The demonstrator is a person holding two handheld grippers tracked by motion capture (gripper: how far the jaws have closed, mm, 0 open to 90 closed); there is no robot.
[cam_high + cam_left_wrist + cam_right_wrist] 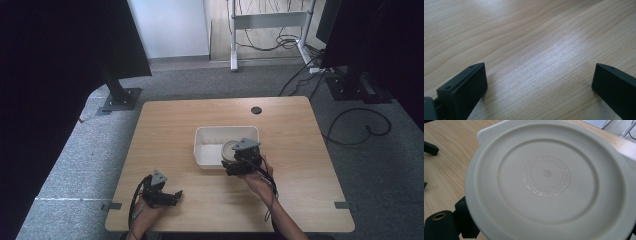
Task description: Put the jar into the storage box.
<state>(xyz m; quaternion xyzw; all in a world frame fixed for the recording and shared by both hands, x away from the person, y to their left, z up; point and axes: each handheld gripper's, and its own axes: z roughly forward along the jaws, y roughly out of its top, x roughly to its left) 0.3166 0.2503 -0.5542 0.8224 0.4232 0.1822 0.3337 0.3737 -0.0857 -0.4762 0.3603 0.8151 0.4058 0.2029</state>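
A round off-white plate [546,177] with an embossed ring of letters at its centre sits close to the camera in the right gripper view. My right gripper [546,231] is shut on its near rim. In the high view the plate [229,148] hangs tilted over the right half of a white rectangular bin [205,137], with the right gripper [235,161] at the bin's front right corner. My left gripper [172,196] rests low near the table's front left, open. Nothing but bare wood lies between its jaws [539,82].
The wooden table [165,125] has a dark cable hole [256,110] at its back edge. A corner of the bin [482,133] shows behind the plate. Black stands [120,97], a desk frame [270,20] and cables [360,125] are on the carpet around the table.
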